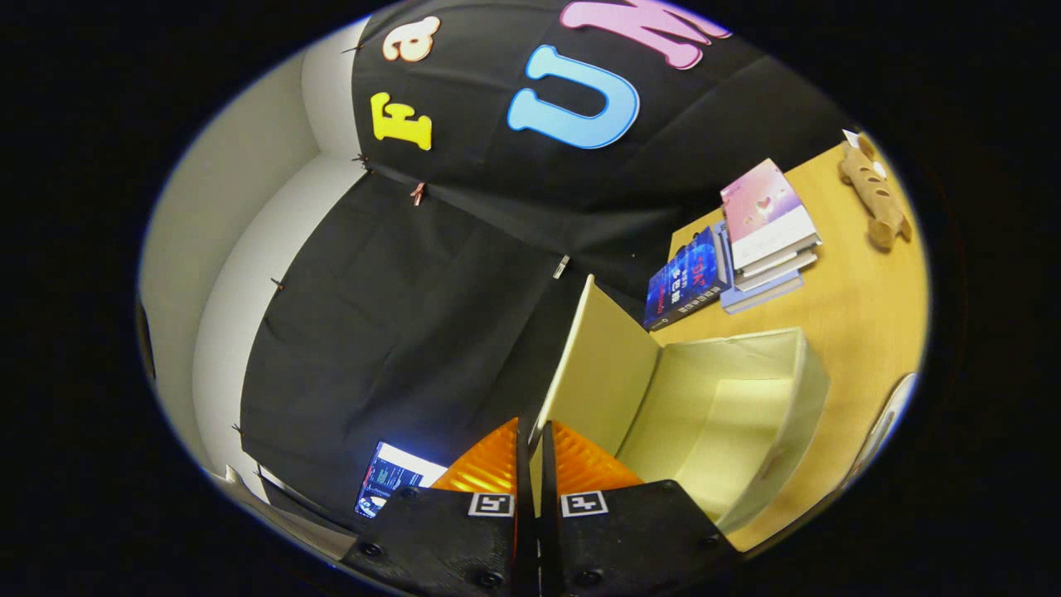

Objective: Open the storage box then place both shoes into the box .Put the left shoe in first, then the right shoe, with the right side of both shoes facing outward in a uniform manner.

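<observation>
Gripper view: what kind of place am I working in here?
Likely a staged recording booth: black cloth wall, wooden table with stacked books and an open cream storage box, whose lid the gripper pinches.

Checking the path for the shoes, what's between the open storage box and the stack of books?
In the gripper view, bare tabletop separates the storage box from the books. The tongs pinch the box's lid.

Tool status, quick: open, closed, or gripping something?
Tool: closed, both fingers pinching the edge of the storage box lid, which is swung open; the box is empty.
</observation>
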Motion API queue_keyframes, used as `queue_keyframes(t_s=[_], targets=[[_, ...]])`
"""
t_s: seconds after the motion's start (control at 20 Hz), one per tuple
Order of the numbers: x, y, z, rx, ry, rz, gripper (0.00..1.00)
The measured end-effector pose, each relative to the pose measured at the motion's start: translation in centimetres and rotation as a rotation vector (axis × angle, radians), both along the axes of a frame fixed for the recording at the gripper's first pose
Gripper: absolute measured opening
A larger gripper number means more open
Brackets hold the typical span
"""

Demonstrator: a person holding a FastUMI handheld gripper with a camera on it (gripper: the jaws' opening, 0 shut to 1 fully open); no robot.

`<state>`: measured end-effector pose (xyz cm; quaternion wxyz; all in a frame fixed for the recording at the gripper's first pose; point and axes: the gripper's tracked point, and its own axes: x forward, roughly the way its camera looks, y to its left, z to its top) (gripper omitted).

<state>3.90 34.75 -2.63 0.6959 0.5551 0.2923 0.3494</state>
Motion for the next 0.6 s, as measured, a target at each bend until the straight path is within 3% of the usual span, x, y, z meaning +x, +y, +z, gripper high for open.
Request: queue_keyframes(t_s=[0.35,0.55,0.6], targets=[[1.6,7.9,2.0,0.007,-0.011,0.032,0.07],[1.9,9.2,1.6,-0.007,-0.001,0.029,0.20],[1.9,9.2,1.4,-0.011,-0.003,0.025,0.30]])
